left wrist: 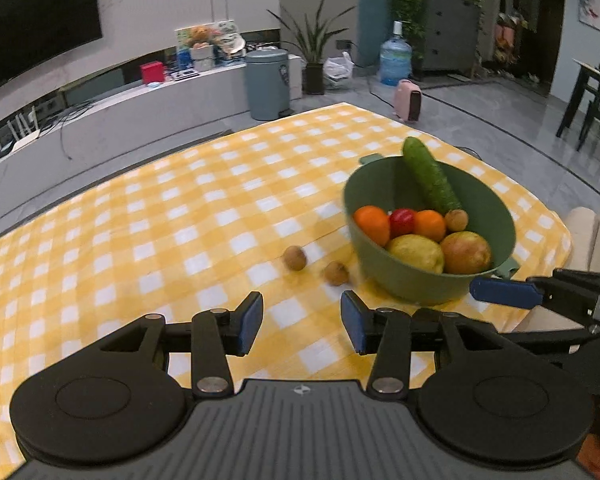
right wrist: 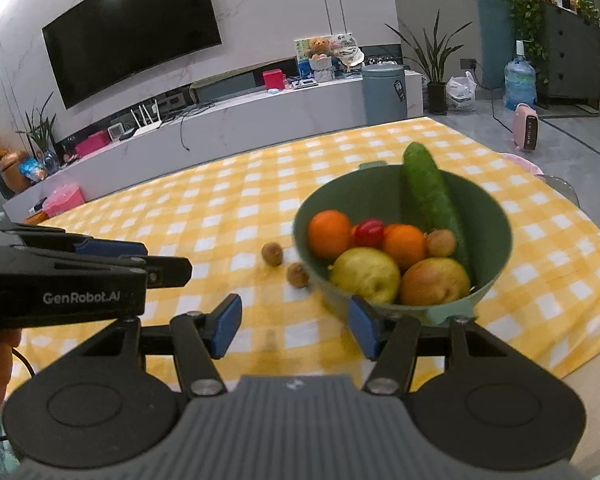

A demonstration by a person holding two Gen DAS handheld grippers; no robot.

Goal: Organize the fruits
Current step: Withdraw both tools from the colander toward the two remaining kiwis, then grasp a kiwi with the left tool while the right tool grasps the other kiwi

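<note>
In the left wrist view, the left tool [left wrist: 302,322] sits at lower centre with its blue pads parted and nothing between them, only the yellow checked cloth [left wrist: 148,216] of the bench showing in the gap. Right of centre, two small brown fruits lie loose on the cloth: the farther brown fruit [left wrist: 295,257] and, just beside the bowl's wall, the nearer brown fruit [left wrist: 336,273]. Next comes the green bowl [left wrist: 496,208], holding two oranges, a small red fruit, a yellow-green pear-like fruit, a reddish apple, a third brown fruit and a cucumber [left wrist: 431,174] leaning against the far rim and sticking out above it. At the far right edge a blue-padded finger of the right tool pokes in, close to the bowl's near handle. In the right wrist view, the left tool's body fills the left edge; the right tool [right wrist: 296,326] at lower centre is likewise parted and empty, its right pad overlapping the bowl's near rim in the picture, though I cannot tell whether it touches. The task looks nearly done, with the two loose fruits left. The risks I judge: these round fruits could roll across the cloth if nudged off-centre by a pad; a tool reaching past could bump the bowl or tip the leaning cucumber out; and the two tools, close together, could collide.
</note>
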